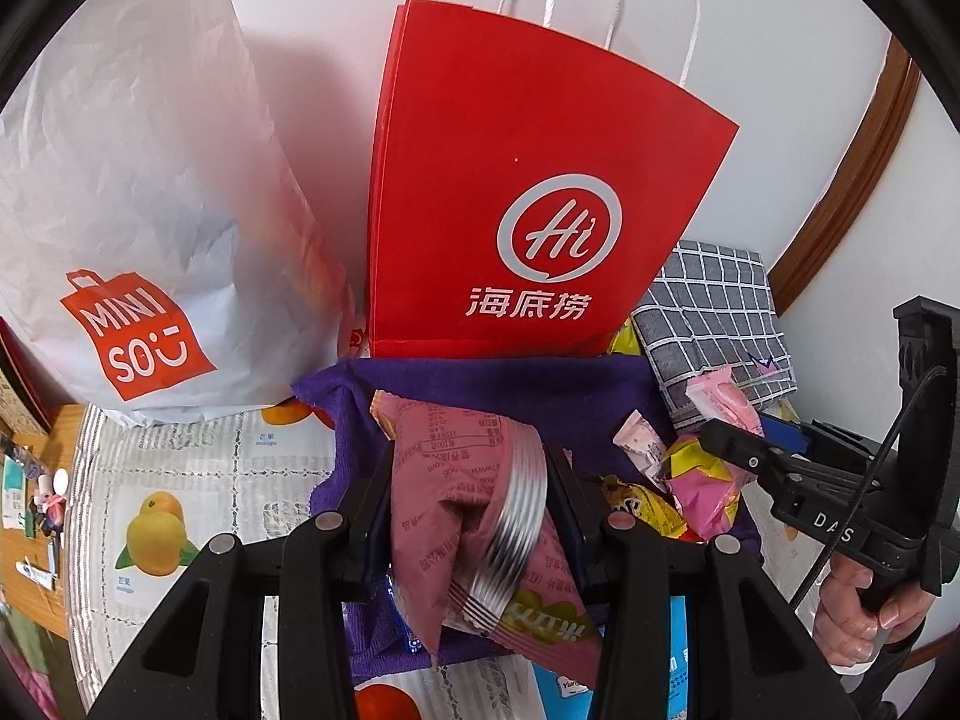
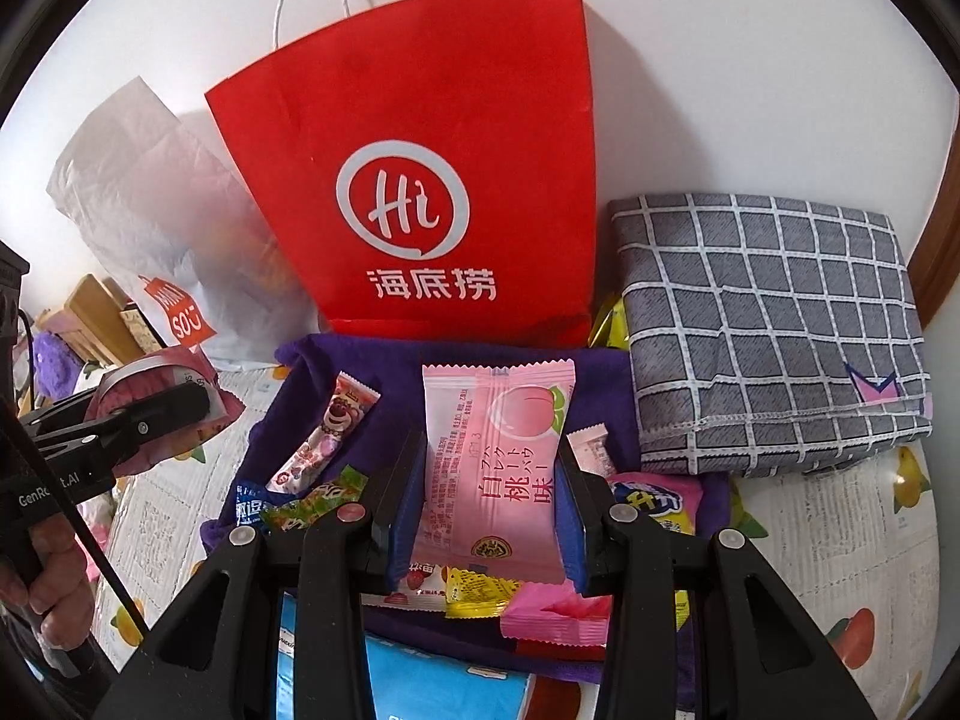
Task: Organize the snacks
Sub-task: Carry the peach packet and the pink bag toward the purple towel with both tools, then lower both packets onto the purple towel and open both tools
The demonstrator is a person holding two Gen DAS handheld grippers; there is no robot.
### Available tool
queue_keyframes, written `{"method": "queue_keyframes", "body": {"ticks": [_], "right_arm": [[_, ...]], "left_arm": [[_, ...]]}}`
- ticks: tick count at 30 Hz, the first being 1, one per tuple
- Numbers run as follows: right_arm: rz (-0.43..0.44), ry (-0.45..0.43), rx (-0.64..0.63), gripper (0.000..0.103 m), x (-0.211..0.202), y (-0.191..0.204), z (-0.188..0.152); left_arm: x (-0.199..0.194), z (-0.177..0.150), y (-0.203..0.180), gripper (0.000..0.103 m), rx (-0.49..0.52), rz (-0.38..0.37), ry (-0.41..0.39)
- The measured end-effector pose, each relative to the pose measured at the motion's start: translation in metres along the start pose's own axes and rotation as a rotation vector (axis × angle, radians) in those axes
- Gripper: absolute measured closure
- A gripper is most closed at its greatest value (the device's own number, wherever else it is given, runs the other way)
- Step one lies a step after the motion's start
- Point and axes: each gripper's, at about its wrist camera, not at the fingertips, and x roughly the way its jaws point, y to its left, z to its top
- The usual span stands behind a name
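Observation:
My left gripper [image 1: 471, 468] is shut on a mauve snack packet [image 1: 462, 492] with a silver crimped band, held above the purple cloth [image 1: 480, 375]. My right gripper [image 2: 489, 456] is shut on a pink peach-flavour packet [image 2: 492, 468], also over the purple cloth [image 2: 600, 372]. In the left wrist view the right gripper [image 1: 729, 447] shows at the right with that pink packet [image 1: 720, 396]. In the right wrist view the left gripper [image 2: 180, 402] shows at the left with the mauve packet [image 2: 180, 372]. Several small snacks, among them a bear-print stick [image 2: 327, 435] and a yellow sachet [image 2: 480, 588], lie on the cloth.
A red paper bag [image 1: 540, 180] with white rope handles stands against the wall behind the cloth. A white plastic shopping bag [image 1: 120, 210] is to its left, a folded grey checked cloth [image 2: 768, 330] to its right. A fruit-print table cover [image 1: 180, 480] lies underneath. A hand [image 1: 864, 618] grips the right handle.

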Motion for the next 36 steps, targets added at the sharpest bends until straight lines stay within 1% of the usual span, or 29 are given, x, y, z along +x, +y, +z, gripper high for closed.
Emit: {"method": "queue_keyframes", "body": {"ticks": [15,22,36], "right_arm": [[0.029,0.05,0.01,0.064,0.024,-0.001,-0.002],[0.037,0.067,0.009,0.064,0.033,-0.005,-0.001],[0.039,0.093,-0.007,0.064,0.05,-0.006,0.004]], "left_arm": [[0.016,0.002,0.006,0.062,-0.02,-0.015,0.034],[0.021,0.005,0.004,0.062,0.002,-0.002,0.05],[0.037,0.011,0.009,0.062,0.007,0.01,0.074]]}}
